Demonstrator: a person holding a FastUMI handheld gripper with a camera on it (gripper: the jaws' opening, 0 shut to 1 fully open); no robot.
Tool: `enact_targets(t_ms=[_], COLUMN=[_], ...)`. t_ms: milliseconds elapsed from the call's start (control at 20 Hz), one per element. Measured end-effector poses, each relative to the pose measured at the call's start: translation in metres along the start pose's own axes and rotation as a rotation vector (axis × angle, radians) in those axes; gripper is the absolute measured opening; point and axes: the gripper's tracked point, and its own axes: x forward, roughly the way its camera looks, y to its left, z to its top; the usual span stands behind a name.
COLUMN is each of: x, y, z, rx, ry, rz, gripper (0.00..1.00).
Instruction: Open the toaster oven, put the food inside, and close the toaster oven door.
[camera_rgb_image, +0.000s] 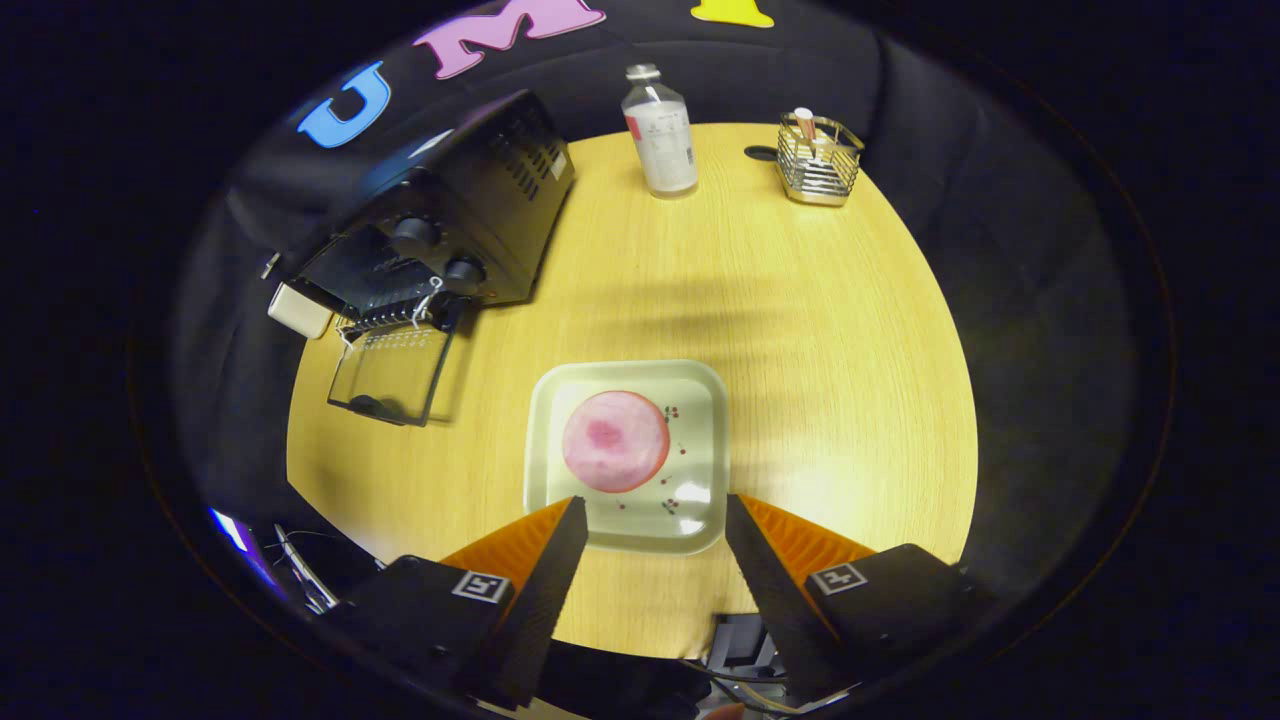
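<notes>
Gripper (652, 520) is hovering wide open, holding nothing, over the tray's (700, 385) near edge. Pink round food (615, 441) is lying on it; toaster oven (470, 210) is standing open at 10 o'clock. Food probably soft, light: grip sides gently.

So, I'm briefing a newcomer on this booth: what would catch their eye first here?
Probably the pink round food on the pale square plate, just ahead of the open gripper on the yellow wooden table. Next, the black toaster oven beyond and left, its glass door already folded down.
</notes>
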Motion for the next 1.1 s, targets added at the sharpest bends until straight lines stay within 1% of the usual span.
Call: enact_targets(t_ms=[50,100,150,300,350,400,450,500,600,650,700,750,850,900,1000,1100], x=[0.011,0.022,0.031,0.051,0.055,0.054,0.059,0.061,0.066,0.061,0.062,0.062,0.064,0.062,0.056,0.049], y=[-0.010,-0.018,-0.026,-0.038,-0.039,-0.038,-0.034,-0.036,-0.043,-0.039,-0.039,-0.038,-0.035,-0.032,-0.021,-0.013], z=[0.003,0.004,0.004,0.004,-0.001,0.003,0.007,0.005,0.006,0.007,0.007,0.010,0.011,0.010,0.010,0.013], rx=[0.005,0.017,0.037,0.042,0.037,0.032,0.033,0.025,0.028,0.026,0.012,0.007,0.051,0.096,0.199,0.274], ry=[0.028,0.058,0.092,0.165,0.187,0.189,0.181,0.200,0.201,0.200,0.186,0.170,0.155,0.154,0.144,0.108], rz=[0.001,-0.001,-0.012,-0.035,-0.038,-0.041,-0.022,-0.036,-0.075,-0.053,-0.026,-0.003,0.084,0.140,0.253,0.323], gripper=[0.86,0.85,0.79,0.73,0.62,0.61,0.60,0.56,0.34,0.23,0.19,0.12,0.10,0.07,0.06,0.06])
